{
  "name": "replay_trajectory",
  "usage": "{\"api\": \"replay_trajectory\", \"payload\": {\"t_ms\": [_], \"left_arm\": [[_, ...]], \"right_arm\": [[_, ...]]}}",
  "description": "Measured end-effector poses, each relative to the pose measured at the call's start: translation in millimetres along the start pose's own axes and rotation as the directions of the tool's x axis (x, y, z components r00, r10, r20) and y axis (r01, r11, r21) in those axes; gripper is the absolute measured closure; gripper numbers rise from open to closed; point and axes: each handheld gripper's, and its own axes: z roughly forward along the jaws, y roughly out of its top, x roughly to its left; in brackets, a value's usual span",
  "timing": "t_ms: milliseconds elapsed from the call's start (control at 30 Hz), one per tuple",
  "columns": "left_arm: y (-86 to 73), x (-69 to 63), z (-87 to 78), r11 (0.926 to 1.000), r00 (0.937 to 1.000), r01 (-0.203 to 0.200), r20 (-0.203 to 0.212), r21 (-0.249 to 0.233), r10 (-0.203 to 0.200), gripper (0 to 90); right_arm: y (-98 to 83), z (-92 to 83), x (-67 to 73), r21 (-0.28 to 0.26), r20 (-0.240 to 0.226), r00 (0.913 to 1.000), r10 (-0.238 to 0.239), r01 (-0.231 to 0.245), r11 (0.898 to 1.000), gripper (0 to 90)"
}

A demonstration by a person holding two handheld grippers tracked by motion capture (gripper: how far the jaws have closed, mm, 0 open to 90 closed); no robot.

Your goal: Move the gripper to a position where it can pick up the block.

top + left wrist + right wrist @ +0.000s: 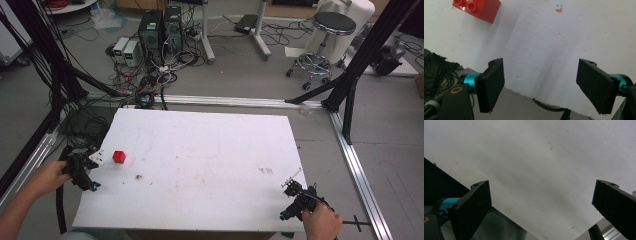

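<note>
A small red brick [119, 156] lies on the white table [210, 165] near its left edge. In the left gripper view the same red brick [477, 8] sits at the top left, its studs showing. My left gripper [92, 172] hovers at the table's left edge, just left of the brick and apart from it. Its jaws stand wide open around bare tabletop [540, 75]. My right gripper [295, 192] is held at the table's front right corner. It is also open, with nothing between its jaws [541, 200].
Small dark specks [138, 177] mark the tabletop right of the brick. Black frame posts [350, 75] and aluminium rails [357, 170] border the table. Cables and computer boxes [160, 30] crowd the floor behind, and a stool [327, 35] stands at the back right.
</note>
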Motion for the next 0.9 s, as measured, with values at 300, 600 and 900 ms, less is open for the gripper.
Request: {"api": "replay_trajectory", "payload": {"t_ms": [300,600,900], "left_arm": [[9.4,22.8,-6.5,0.9961,0.9965,-0.076,0.038,0.046,0.074,23.0],[20.4,42.2,-8.8,0.9844,0.9857,-0.161,0.063,0.071,0.156,23.0],[38.6,60.1,-8.1,0.9753,0.9769,-0.210,0.054,0.068,0.207,23.1]], "right_arm": [[0.4,1.1,0.1,0.010,0.001,1.0000,-0.005,0.005,1.000,1.5],[-0.9,1.1,-0.4,0.006,0.003,1.0000,-0.003,0.003,1.000,1.5],[-0.5,1.8,0.6,0.013,0.001,1.0000,-0.009,0.009,1.000,1.5]]}}
